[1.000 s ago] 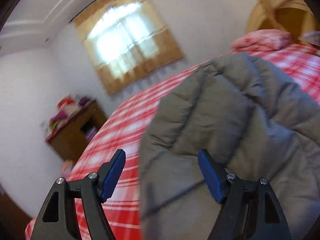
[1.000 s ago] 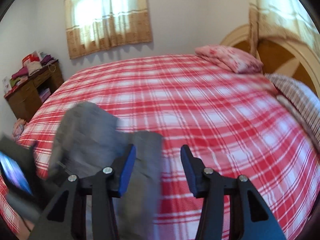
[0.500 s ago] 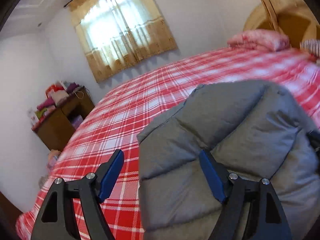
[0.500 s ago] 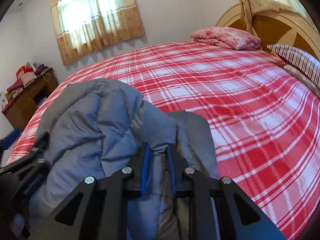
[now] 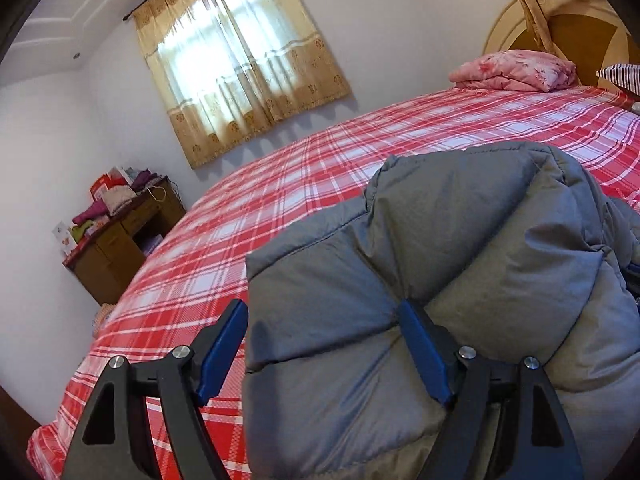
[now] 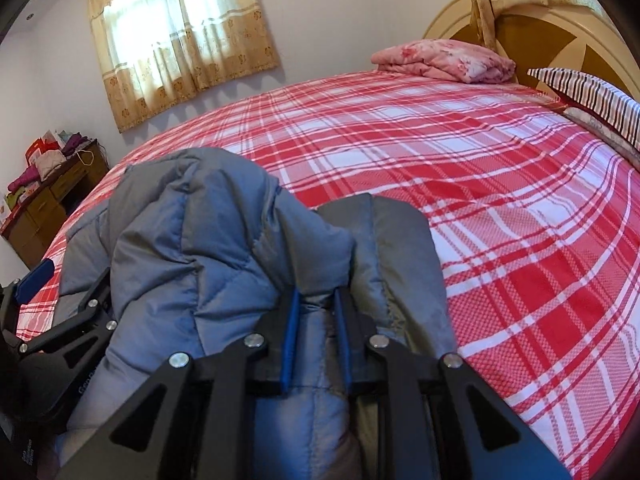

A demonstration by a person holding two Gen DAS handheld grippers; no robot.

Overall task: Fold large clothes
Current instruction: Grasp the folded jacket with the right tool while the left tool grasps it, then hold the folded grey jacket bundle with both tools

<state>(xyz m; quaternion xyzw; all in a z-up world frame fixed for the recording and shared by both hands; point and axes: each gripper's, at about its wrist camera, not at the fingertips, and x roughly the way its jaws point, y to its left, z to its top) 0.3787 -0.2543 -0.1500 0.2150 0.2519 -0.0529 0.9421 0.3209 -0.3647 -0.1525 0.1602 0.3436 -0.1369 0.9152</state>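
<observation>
A puffy grey quilted jacket (image 5: 460, 240) lies bunched near the front edge of the red plaid bed (image 5: 320, 160). My left gripper (image 5: 324, 340) stands wide open over the jacket's left edge. Its right finger (image 5: 424, 356) rests against the padding and its left finger (image 5: 224, 340) is just beside the hem. In the right wrist view the jacket (image 6: 200, 240) is heaped up, and my right gripper (image 6: 316, 332) is shut on a raised fold of it. One blue pad (image 6: 38, 280) of the left gripper shows at the far left; the rest is hidden behind the jacket.
A folded pink blanket (image 6: 444, 58) and a striped pillow (image 6: 592, 96) lie by the wooden headboard (image 6: 560, 32). A brown desk (image 5: 120, 240) piled with clothes stands beside the bed under the curtained window (image 5: 240, 72). Bare plaid sheet (image 6: 500, 200) spreads to the right of the jacket.
My right gripper dropped down and shut on a fold of the jacket. The jacket settled from a blurred, lifted state onto the bed. My left gripper sank slightly and stayed wide.
</observation>
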